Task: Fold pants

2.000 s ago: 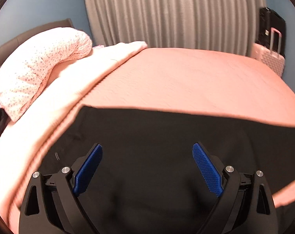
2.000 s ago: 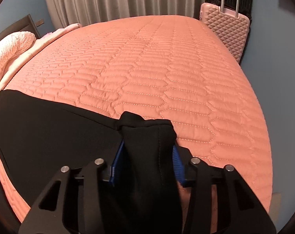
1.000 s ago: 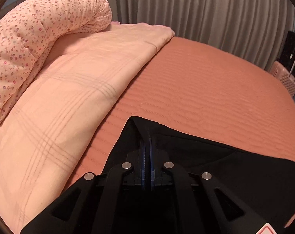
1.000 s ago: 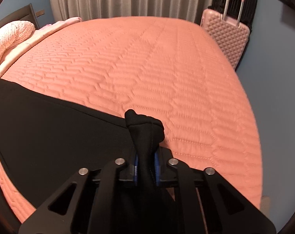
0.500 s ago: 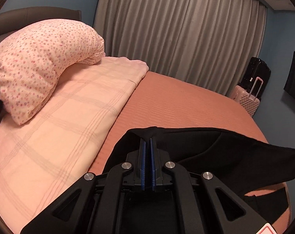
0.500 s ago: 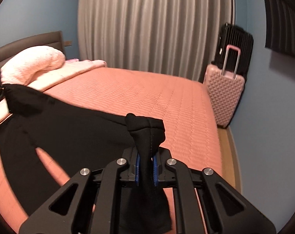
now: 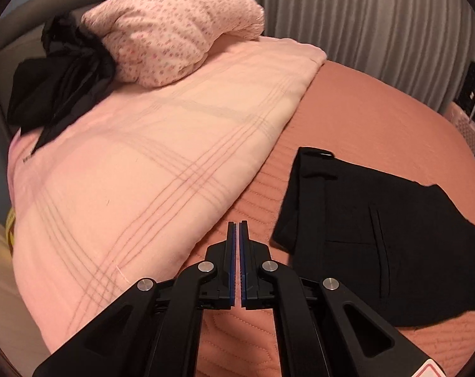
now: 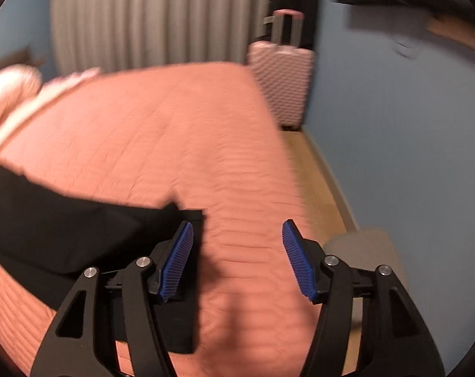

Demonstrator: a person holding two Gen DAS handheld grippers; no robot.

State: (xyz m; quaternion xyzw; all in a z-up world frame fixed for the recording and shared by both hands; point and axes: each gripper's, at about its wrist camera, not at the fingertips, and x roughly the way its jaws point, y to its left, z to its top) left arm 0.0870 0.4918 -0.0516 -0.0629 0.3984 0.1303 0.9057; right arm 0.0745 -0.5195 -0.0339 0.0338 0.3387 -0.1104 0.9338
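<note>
The right gripper (image 8: 237,257) has just spread its jaws, dropping the cloth it pinched; the pants (image 7: 363,242) now lie folded on the bedspread (image 7: 363,116), at two o'clock from the left gripper (image 7: 237,229), pressed together on nothing. Through the blur, one fold seems finished.

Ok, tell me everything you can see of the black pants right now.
The black pants lie folded on the salmon quilted bedspread, right of the pink plaid blanket and apart from it. The cloth looks smooth and matte. A waistband with a belt loop runs along the left edge, with a slit pocket and seams further right. Neither gripper holds them: the left gripper is shut and empty just beside them; the right gripper has just opened, nothing between its fingers.
</note>
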